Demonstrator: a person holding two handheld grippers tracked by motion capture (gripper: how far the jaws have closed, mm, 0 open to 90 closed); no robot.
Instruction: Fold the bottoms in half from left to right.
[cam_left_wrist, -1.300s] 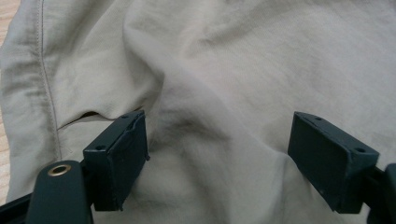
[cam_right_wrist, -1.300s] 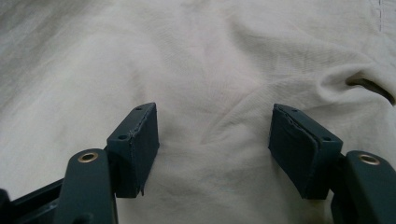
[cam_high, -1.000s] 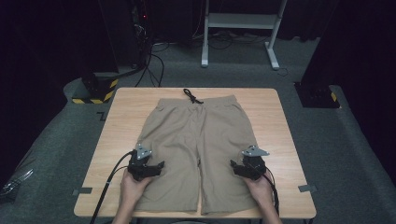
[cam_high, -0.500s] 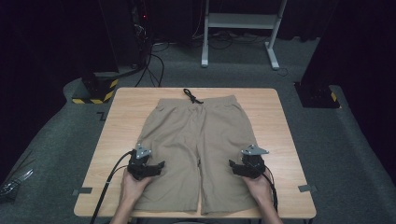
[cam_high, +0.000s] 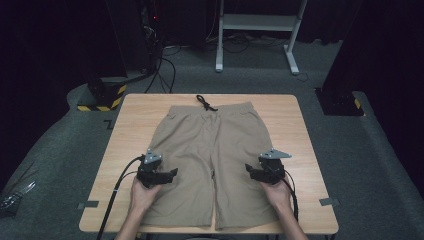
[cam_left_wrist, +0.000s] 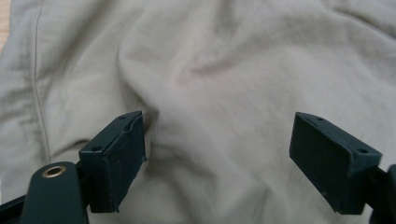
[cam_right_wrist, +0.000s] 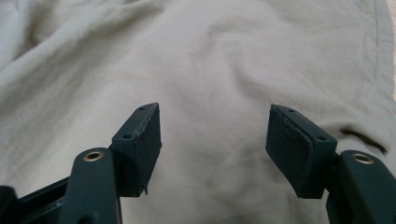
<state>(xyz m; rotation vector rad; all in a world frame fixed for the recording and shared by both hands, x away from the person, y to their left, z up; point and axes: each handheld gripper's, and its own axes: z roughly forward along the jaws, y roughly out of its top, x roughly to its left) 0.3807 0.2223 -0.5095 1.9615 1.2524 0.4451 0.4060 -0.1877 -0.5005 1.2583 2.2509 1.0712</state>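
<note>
Resting spread-jawed on the shorts (cam_high: 212, 155), the left gripper (cam_high: 167, 175) and right gripper (cam_high: 252, 171) have barely shifted; no grasp yet.

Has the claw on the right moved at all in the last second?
Barely. The right claw has edged slightly inward over the shorts, away from the table's right edge.

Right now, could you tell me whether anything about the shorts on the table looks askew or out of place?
Nothing stands out. The khaki shorts lie flat and square on the table, waistband far, drawstring trailing onto the wood. Only soft wrinkles show. The left claw and right claw sit open over the legs.
</note>
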